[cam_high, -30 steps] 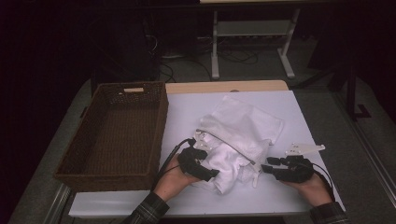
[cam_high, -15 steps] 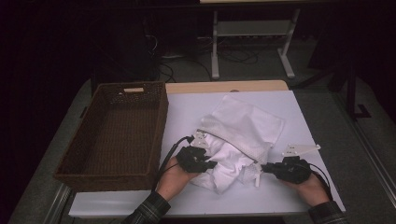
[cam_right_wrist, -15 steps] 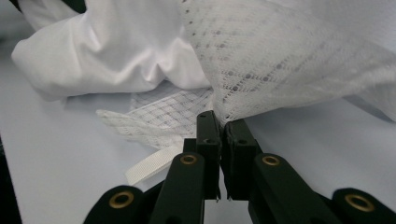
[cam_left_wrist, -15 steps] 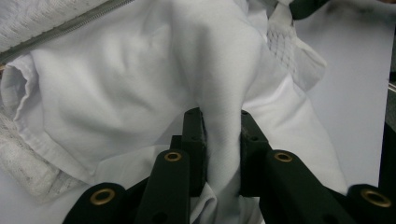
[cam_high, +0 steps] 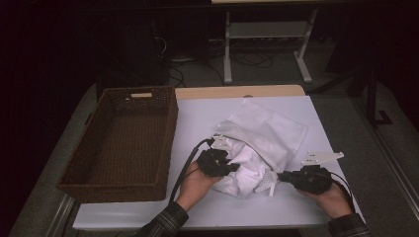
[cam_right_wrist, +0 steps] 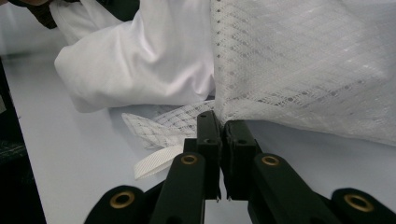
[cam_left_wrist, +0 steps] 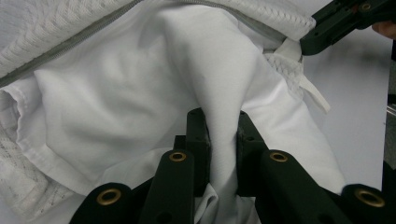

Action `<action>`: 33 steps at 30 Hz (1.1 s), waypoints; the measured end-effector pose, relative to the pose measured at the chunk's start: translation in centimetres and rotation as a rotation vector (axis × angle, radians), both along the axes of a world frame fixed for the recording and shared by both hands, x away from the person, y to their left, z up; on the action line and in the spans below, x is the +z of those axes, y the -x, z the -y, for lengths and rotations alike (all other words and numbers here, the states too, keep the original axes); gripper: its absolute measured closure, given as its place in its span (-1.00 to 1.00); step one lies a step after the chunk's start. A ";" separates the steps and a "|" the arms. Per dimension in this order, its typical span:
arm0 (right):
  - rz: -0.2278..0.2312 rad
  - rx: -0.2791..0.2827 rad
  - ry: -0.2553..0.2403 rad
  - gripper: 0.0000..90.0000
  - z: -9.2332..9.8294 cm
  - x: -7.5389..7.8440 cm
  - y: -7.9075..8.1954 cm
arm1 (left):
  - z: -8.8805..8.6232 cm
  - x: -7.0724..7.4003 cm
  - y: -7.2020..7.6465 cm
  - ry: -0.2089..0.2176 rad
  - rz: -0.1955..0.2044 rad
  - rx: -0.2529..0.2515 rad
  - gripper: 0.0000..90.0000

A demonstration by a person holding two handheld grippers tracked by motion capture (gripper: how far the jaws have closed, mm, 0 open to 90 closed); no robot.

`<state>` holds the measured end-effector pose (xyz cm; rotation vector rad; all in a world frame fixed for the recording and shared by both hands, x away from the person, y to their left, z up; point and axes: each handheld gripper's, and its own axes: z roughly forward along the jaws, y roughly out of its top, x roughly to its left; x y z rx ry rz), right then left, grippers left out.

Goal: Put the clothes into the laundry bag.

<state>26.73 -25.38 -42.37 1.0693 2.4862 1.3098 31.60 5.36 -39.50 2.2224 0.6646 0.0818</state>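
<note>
**Both grippers clamped on the laundry bag and the cloth inside it**

We see a white mesh laundry bag with a grey zipper (cam_high: 269, 131) lying on the white table top (cam_high: 207, 116), right of centre and near the person's edge. A smooth white cloth (cam_high: 244, 170) spills from the bag's open mouth toward us.

Our left gripper (cam_left_wrist: 223, 140) has just closed: in the left gripper view its two black jaws pinch a raised fold of the smooth white cloth, which runs up between them in a taut ridge. In the high view this gripper (cam_high: 232, 167) sits at the left edge of the heap, held in the left hand (cam_high: 195, 185).

Our right gripper (cam_right_wrist: 218, 126) has also just closed, and it is clenched on the lower corner of the mesh bag, just beside a white woven ribbon loop (cam_right_wrist: 156, 163) that lies on the table. In the high view it (cam_high: 279, 177) meets the bag's near right corner, with the right hand (cam_high: 331, 197) behind it.

A dark brown woven wicker basket (cam_high: 165, 143) stands at the left of the table, apart from the bag.

We can read no brand, label or writing on any of these things.
</note>
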 end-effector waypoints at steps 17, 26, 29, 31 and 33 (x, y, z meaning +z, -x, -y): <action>0.020 0.009 -0.019 0.93 0.1 0.7 0.1 | 2.6 -0.3 -2.1 0.020 0.005 0.077 0.77; 0.014 -0.002 -0.006 0.92 0.7 0.4 -0.1 | 2.1 0.0 -2.2 0.060 0.000 0.031 0.24; 0.013 -0.003 -0.007 0.91 0.7 0.3 -0.1 | 1.0 0.9 -2.1 0.070 0.009 0.024 0.07; 0.012 -0.003 -0.007 0.91 0.8 0.3 -0.1 | 0.2 1.6 -2.1 0.069 0.025 0.028 0.03; 0.011 -0.004 -0.007 0.91 0.8 0.3 -0.1 | -0.7 2.1 -2.2 0.067 0.041 0.035 0.03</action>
